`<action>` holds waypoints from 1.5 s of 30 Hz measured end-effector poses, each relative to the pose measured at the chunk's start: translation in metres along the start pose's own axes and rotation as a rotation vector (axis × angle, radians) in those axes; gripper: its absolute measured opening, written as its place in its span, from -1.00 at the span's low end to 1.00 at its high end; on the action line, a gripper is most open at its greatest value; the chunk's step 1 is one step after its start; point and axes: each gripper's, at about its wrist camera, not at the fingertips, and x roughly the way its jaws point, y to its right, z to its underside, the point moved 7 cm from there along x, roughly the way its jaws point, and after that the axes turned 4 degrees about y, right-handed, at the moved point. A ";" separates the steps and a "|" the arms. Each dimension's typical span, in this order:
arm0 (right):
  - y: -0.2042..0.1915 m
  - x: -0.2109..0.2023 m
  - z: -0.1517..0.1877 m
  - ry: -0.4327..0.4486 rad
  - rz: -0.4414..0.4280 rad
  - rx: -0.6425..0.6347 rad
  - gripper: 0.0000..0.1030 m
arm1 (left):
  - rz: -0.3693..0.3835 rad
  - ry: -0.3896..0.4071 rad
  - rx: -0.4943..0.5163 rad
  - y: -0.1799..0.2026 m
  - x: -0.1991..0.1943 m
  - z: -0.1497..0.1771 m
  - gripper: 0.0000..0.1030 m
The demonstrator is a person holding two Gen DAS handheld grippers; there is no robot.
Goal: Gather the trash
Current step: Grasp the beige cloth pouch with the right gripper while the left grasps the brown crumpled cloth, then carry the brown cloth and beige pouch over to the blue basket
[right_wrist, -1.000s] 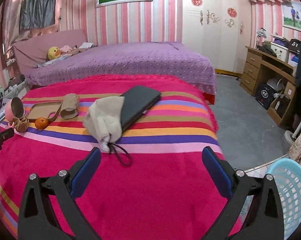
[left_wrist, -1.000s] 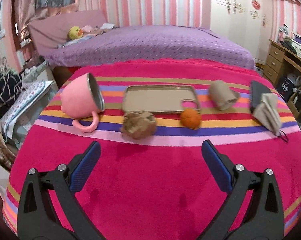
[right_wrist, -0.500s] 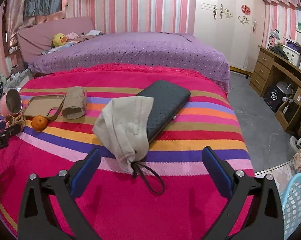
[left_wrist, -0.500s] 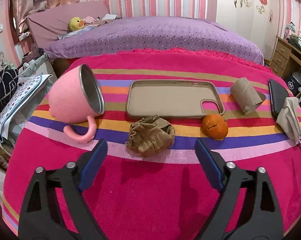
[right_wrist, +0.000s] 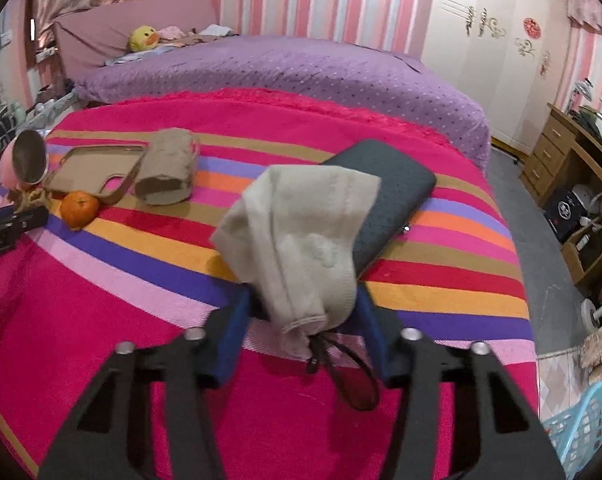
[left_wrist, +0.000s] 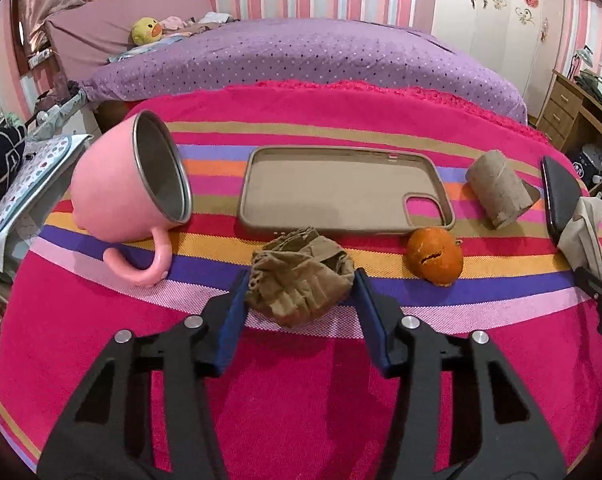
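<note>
A crumpled brown paper wad lies on the striped pink blanket. My left gripper has its jaws closing on the wad, and both blue pads touch its sides. A beige cloth mask with a black cord rests partly on a black phone. My right gripper is closing around the mask's lower end; the right pad is against it and a small gap shows at the left pad. An orange peel and a cardboard tube lie between the two grippers.
A pink mug lies on its side left of the wad, and a tan phone case lies behind it. A blue mesh basket stands on the floor at the right. A purple bed is behind, a wooden desk at the right.
Both grippers moved forward and down to their objects. The left jaws narrowed from wide open onto the paper wad; the right jaws narrowed around the mask's end.
</note>
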 end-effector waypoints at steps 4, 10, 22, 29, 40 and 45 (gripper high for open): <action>0.004 -0.006 -0.002 0.038 -0.025 0.032 -0.39 | -0.003 0.004 -0.021 -0.004 -0.002 0.000 -0.06; 0.006 -0.019 -0.005 0.090 -0.038 0.048 -0.48 | -0.004 0.009 -0.040 -0.005 -0.009 0.003 -0.06; 0.019 -0.032 0.006 0.097 -0.042 0.068 -0.48 | 0.011 0.031 0.004 0.015 -0.033 0.012 -0.06; 0.020 -0.040 0.012 0.105 -0.043 0.068 -0.48 | 0.028 0.048 0.011 0.025 -0.049 0.016 -0.06; 0.036 -0.058 0.024 0.125 -0.051 0.099 -0.48 | 0.052 0.092 0.063 0.059 -0.080 0.024 -0.06; 0.046 -0.071 0.028 0.148 -0.058 0.120 -0.48 | 0.060 0.109 0.081 0.081 -0.094 0.030 -0.06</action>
